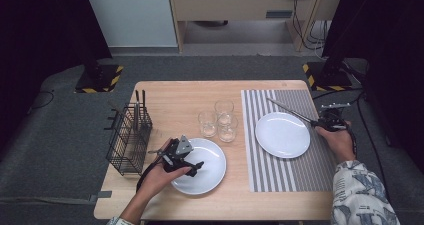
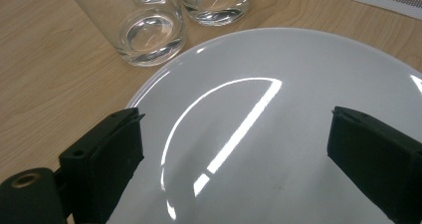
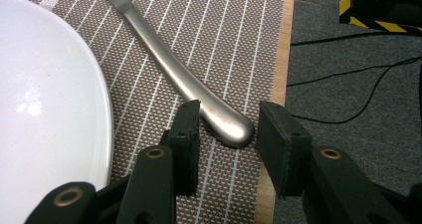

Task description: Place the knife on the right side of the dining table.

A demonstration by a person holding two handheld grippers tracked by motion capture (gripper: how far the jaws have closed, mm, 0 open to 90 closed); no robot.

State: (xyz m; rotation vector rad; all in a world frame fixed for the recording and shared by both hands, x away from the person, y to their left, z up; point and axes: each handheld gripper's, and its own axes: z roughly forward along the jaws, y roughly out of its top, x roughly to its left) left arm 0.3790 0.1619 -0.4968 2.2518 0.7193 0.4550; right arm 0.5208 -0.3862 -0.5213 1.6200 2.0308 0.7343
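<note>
Setting: a wooden table (image 1: 165,92) with a striped placemat (image 1: 280,172) on its right half.
Right gripper (image 3: 226,134): jaws part open, standing either side of the rounded handle end of a piece of metal cutlery (image 3: 196,92); one pad touches or nearly touches the handle, the other stands off with a gap. Nothing is clamped.
Cutlery, position: laid slantwise on the placemat, just beside the right-hand plate (image 3: 45,89), its handle end close to the table's right edge. Whether it is a fork or a knife cannot be told, the working end being cut off.
Left gripper (image 2: 234,149): jaws spread wide, empty, poised low over the near plate (image 2: 298,74).
Step judged in hand: either a grip being taken on the cutlery handle or the piece just set down; the pictures do not decide it.
Handling advice: if a grip is meant, the handle is best centred between the pads before closing, and clamped a little further up the shaft, since the smooth rounded tip may squirt out.
Lift: kept low and level, clear of the plate rim.
High view adds: a wire basket (image 1: 129,140) with utensils at the table's left, three glasses (image 1: 220,120) between the plates.
Left gripper view adds: the glasses are seen to be empty.
</note>
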